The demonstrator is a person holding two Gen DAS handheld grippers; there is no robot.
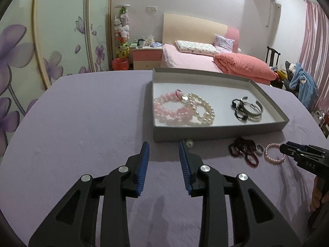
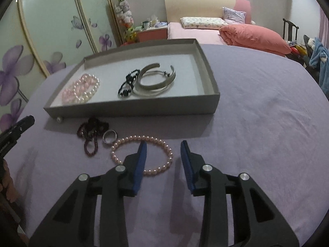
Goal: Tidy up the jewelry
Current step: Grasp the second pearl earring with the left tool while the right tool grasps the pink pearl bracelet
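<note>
A grey tray on the purple cloth holds pink bead bracelets, white pearls, a black bead bracelet and silver bangles. In front of it lie dark red bead strands, a silver ring and a pink pearl bracelet. My right gripper is open low over that bracelet; its left finger stands inside the loop, with the loop's right side between the pads. My left gripper is open and empty before the tray's front left corner.
A small white bead lies against the tray's front wall. The purple cloth stretches wide to the left and right of the tray. Behind are a pink bed, a nightstand and a flowered wardrobe. A hand shows at the picture's edge.
</note>
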